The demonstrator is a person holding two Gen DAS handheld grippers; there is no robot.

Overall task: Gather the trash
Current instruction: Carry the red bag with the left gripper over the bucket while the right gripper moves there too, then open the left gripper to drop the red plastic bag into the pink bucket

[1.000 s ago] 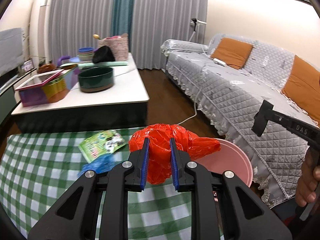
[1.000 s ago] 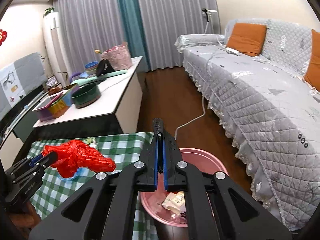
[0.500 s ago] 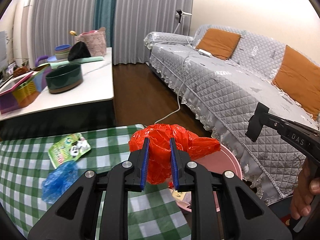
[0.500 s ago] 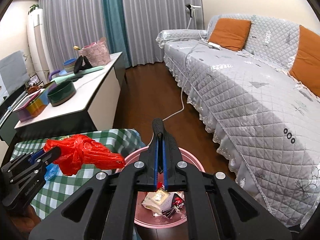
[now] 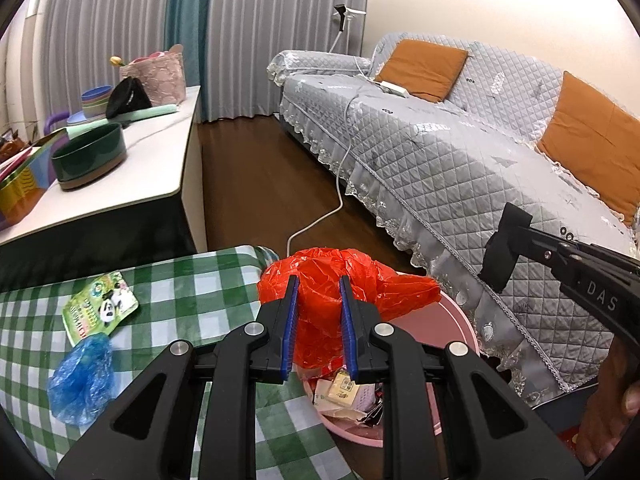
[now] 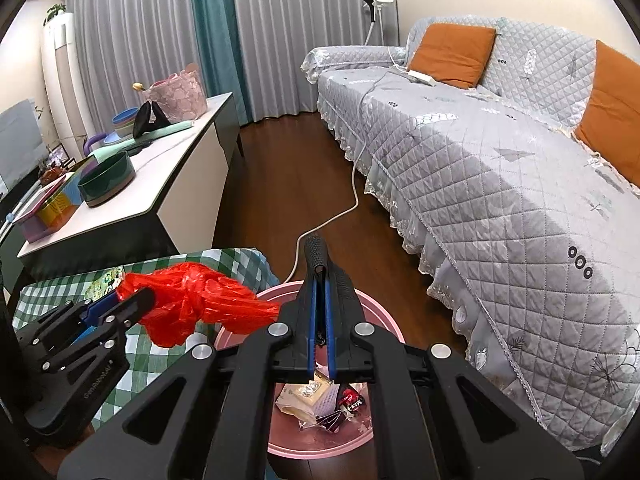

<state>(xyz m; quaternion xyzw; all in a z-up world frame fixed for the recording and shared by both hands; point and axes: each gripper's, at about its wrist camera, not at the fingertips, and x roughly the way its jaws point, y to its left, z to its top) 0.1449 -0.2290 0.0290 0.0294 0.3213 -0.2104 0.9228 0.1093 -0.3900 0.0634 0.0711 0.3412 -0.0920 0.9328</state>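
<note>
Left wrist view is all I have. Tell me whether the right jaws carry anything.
Observer: No. The right gripper is shut with nothing between its jaws, and it points over the bin.
Operator: Say where the bag sits relative to the bin. It blocks the rim for me.
Observer: The red bag, clamped in the left gripper, reaches with its tip over the bin's left rim.
Operator: Report what lies in the bin behind my jaws.
Observer: Pale packets and a red-and-black wrapper lie on the bottom. The bin is far from full.
</note>
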